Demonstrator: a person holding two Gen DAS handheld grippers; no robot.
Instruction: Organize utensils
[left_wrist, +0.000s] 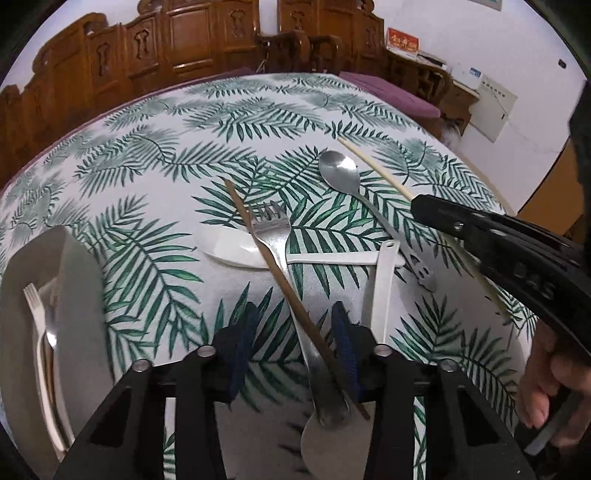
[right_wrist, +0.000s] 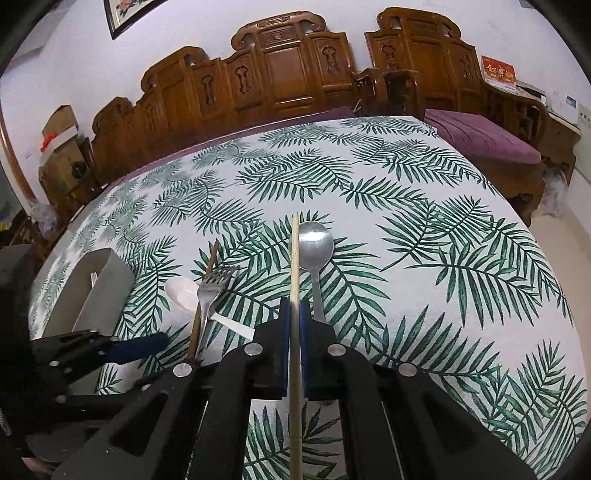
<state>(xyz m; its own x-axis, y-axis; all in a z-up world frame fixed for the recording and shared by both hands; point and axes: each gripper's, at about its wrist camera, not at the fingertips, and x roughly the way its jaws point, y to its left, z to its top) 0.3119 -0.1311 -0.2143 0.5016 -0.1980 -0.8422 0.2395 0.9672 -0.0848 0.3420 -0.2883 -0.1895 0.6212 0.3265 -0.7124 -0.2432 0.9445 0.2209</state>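
1. Right gripper (right_wrist: 293, 347) was clamped on the pale chopstick (right_wrist: 294, 266), whose far end lay beside the steel spoon (right_wrist: 316, 242).
2. Left gripper (left_wrist: 295, 347) stood part-open astride the fork handle (left_wrist: 314, 354) and brown chopstick (left_wrist: 258, 240), pads apart.
3. Closing on the chopstick alone would serve best, ahead of the grey tray (left_wrist: 79, 280).

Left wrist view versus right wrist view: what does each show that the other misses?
Only the left wrist view shows the forks inside the grey tray, the second white utensil, and the metal fork's handle between the left gripper's open jaws. Only the right wrist view shows the right gripper shut on the pale chopstick. Both show the metal spoon, white spoon, brown chopstick and leaf-print tablecloth.
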